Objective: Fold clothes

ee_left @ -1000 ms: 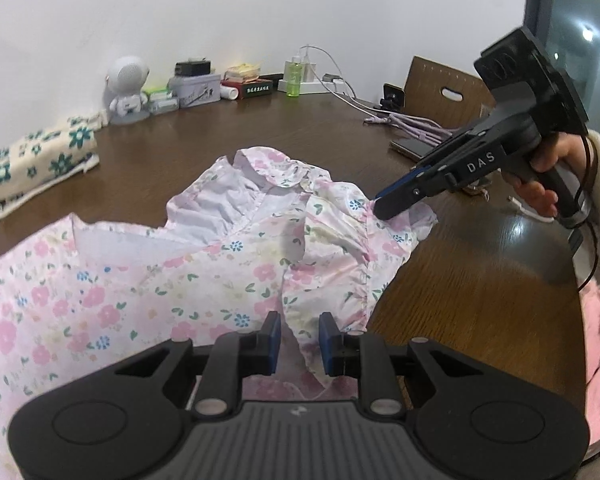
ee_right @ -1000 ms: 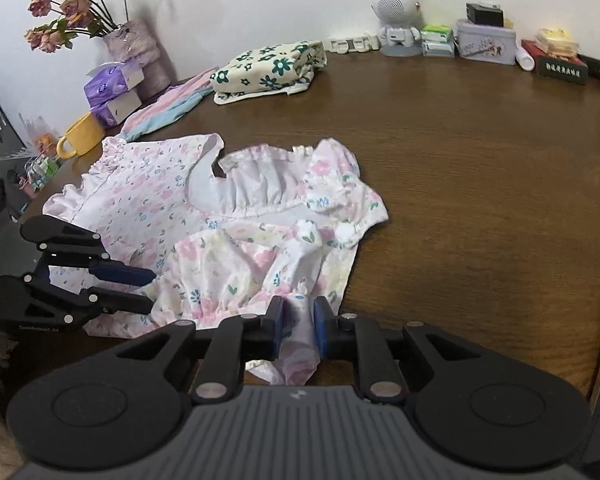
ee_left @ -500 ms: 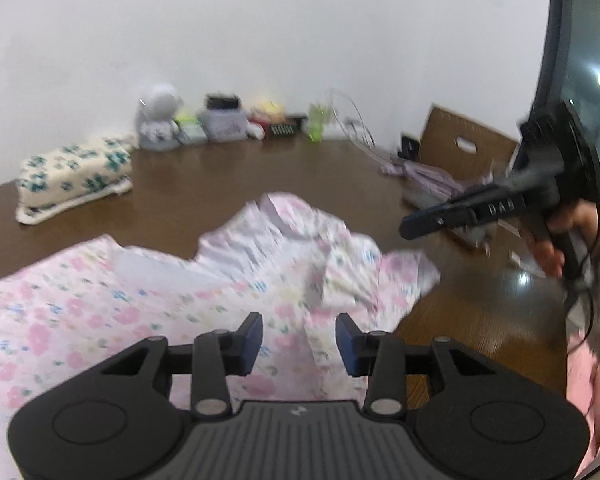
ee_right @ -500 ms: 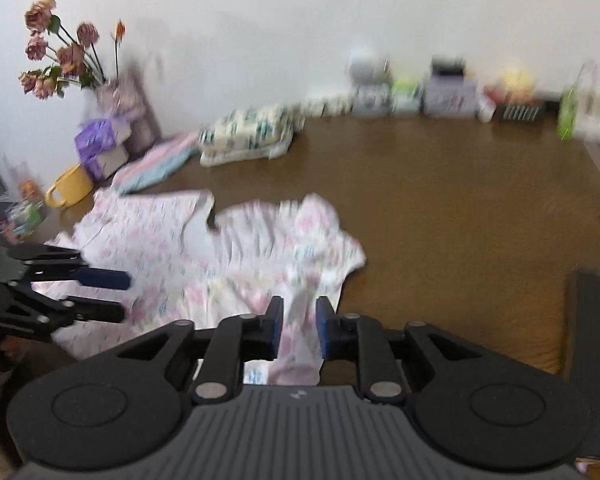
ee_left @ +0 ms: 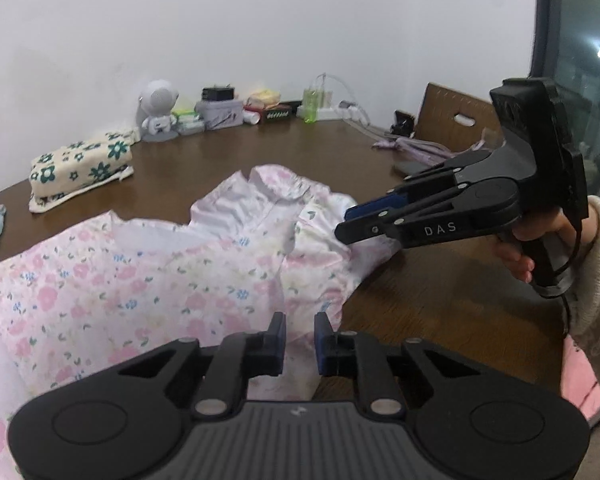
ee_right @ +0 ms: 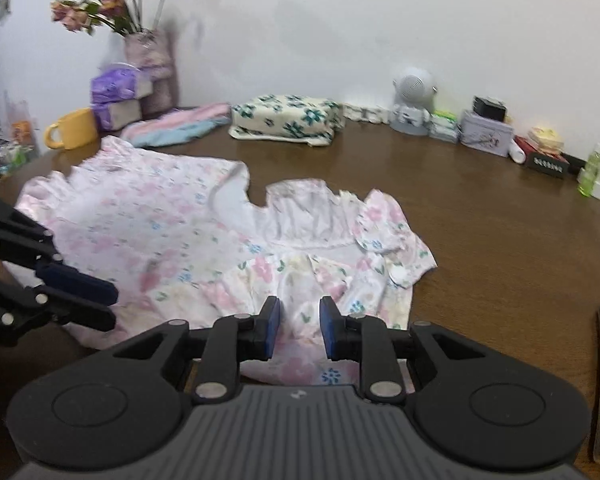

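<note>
A pink floral garment lies spread on the brown table, collar toward the far side and one sleeve folded in. My left gripper hovers over its near hem with the jaws almost together and no cloth pinched. In the right wrist view the garment is flat, and the left gripper sits over its lower left edge. My right gripper stands slightly open above the folded sleeve, holding nothing. From the left wrist view the right gripper floats above the sleeve, held by a hand.
A folded green-flowered cloth, pastel clothes, a yellow mug and a flower vase sit at the back left. An astronaut figure, tins and bottles line the wall. Cables and a chair back are at the right.
Both grippers have risen off the garment, which now lies released on the table. The left jaws opened wide, then narrowed again. The right jaws have spread a little.
</note>
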